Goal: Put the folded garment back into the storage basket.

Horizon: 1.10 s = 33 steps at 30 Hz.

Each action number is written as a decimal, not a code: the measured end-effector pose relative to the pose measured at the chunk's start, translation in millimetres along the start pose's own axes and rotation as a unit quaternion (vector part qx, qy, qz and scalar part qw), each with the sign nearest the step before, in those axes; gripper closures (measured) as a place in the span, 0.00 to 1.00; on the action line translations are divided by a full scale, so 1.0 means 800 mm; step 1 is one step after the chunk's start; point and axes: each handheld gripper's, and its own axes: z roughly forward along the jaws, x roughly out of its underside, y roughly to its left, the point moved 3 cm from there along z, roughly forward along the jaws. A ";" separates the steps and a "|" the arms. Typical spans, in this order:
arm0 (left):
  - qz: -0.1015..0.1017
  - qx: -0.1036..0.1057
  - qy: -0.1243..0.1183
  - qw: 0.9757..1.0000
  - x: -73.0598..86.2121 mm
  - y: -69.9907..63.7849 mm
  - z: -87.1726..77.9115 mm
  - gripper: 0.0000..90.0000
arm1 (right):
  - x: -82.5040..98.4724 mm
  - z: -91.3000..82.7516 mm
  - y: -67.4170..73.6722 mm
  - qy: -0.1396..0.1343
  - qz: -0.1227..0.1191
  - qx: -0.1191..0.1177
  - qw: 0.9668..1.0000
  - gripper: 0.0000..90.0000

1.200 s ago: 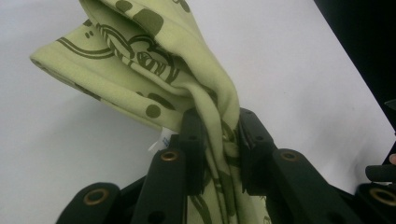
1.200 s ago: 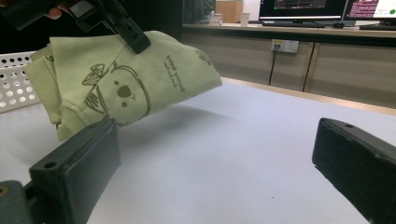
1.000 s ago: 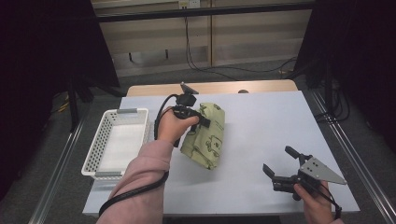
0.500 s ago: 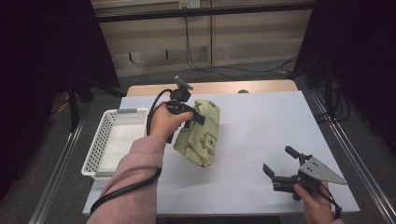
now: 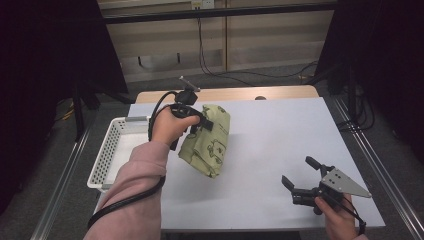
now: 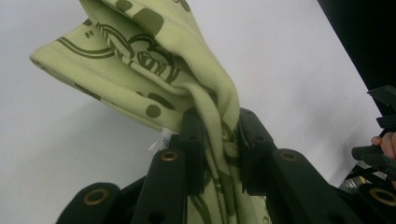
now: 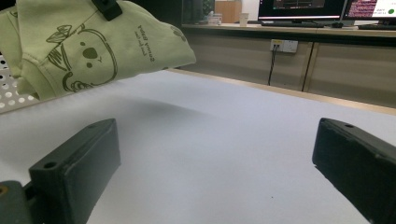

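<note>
High view above the near table edge (image 5: 260, 200), looking forward and down, left gripper view close on green cloth (image 6: 154, 60), right gripper view low over tabletop, sharing that cloth (image 7: 93, 46)

Pale green cloth (image 5: 207, 140) w/ dark koala print; white basket (image 5: 112, 150); black grippers.

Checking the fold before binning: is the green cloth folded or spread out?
Folded: the green cloth hangs as a compact, layered bundle, its bunched edge pinched in the left tool.
</note>
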 end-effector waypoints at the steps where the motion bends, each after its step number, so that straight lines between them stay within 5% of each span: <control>1: 0.000 0.004 -0.002 1.000 0.000 0.001 -0.001 0.83 | 0.000 0.000 0.000 0.000 0.001 0.000 1.000 0.01; 33: -0.006 -0.020 0.011 1.000 -0.002 0.014 -0.045 0.83 | 0.000 0.000 0.000 -0.001 0.001 0.001 1.000 0.01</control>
